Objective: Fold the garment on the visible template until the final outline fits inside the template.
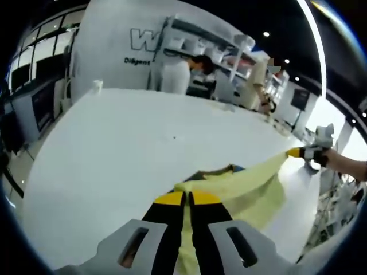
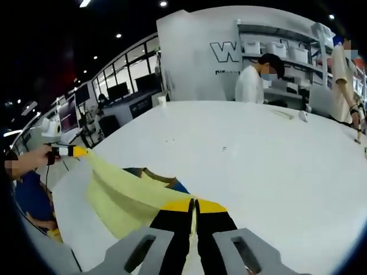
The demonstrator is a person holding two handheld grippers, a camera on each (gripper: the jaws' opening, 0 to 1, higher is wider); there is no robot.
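While both my grippers pinch it, the yellow garment (image 1: 241,186) hangs stretched between them above the white table (image 1: 114,160). Left gripper (image 1: 187,199): jaws together, clamped on one edge. Right gripper (image 2: 194,205): jaws together, clamped on the opposite edge. Dark blue fabric (image 2: 155,175) lies under the cloth. Person in white (image 2: 252,80) stands beyond the table.

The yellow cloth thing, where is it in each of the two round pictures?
Left gripper view: the pale yellow fabric garment runs from the left gripper at bottom centre up right to the right gripper.
Right gripper view: the garment runs from the right gripper at bottom centre up left to the left gripper.
Shared landmark: the white table beneath it.
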